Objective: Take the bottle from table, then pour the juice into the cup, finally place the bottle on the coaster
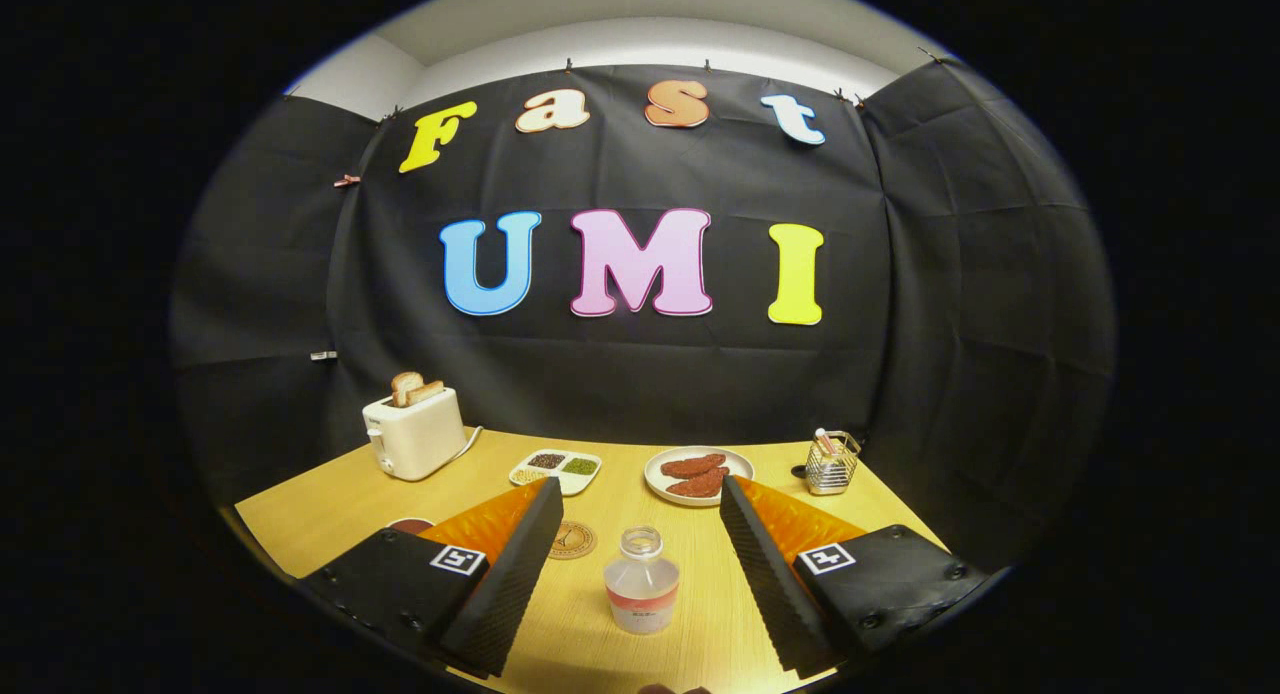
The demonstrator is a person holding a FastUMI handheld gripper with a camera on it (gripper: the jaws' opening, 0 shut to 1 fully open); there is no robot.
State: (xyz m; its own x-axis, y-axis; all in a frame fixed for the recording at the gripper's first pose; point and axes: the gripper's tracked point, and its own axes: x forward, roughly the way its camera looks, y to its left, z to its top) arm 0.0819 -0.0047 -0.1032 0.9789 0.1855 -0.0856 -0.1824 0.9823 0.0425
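Note:
A small clear plastic bottle [641, 584] with a pale band near its base stands upright and uncapped on the wooden table [320, 514]. It sits between my fingers, nearer their roots than their tips, touching neither. My gripper [636, 494] is open wide. A round wooden coaster [571, 540] lies just to the right of the left finger [510, 574], ahead and left of the bottle. Behind the left finger's body peeks a dark round rim [410, 525]; whether it is the cup I cannot tell.
A white toaster [413, 434] with bread slices stands at the far left. Beyond the fingertips lie a divided white dish [556, 469] and a plate of red patties [698, 474]. A wire basket [831, 462] sits at the far right.

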